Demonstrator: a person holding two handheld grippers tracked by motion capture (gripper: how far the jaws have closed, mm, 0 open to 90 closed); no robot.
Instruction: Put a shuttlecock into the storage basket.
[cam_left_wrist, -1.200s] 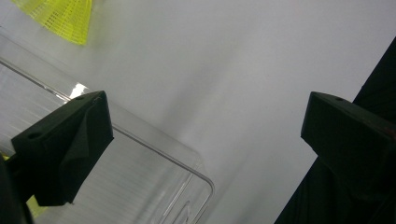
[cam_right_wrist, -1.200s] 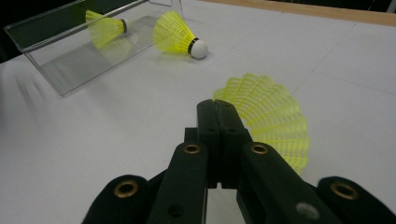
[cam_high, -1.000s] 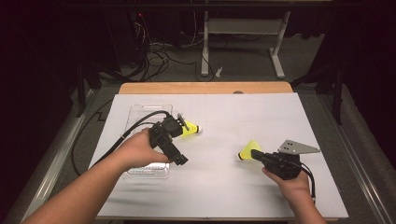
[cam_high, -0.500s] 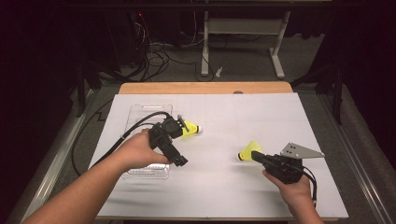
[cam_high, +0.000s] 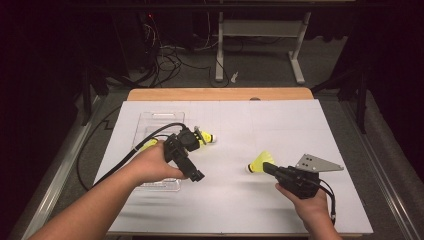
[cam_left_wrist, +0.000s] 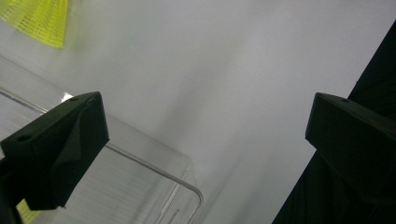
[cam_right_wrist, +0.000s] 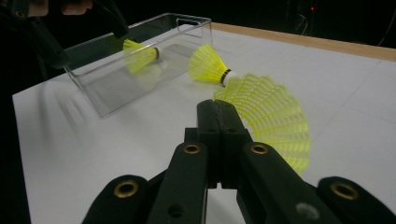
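A yellow shuttlecock (cam_high: 259, 163) sits a bit right of the middle in the high view, on the white bench (cam_high: 280, 120). The right gripper (cam_high: 267, 167) has it: in the right gripper view the two black fingers (cam_right_wrist: 208, 126) are pressed together with no gap, pinching the edge of the net skirt of that shuttlecock (cam_right_wrist: 273, 119).

A second shuttlecock (cam_high: 205, 137) lies on the bench near the middle of the high view, just beside a clear plastic box (cam_high: 150, 120). A third shuttlecock (cam_right_wrist: 140, 56) lies inside that box (cam_right_wrist: 116, 88), in the upper left of the right gripper view.

The left gripper (cam_high: 195, 137) hangs over the right edge of the box. In the left gripper view its fingers (cam_left_wrist: 60, 149) stand wide apart and hold nothing, with the box corner (cam_left_wrist: 187, 186) below them.
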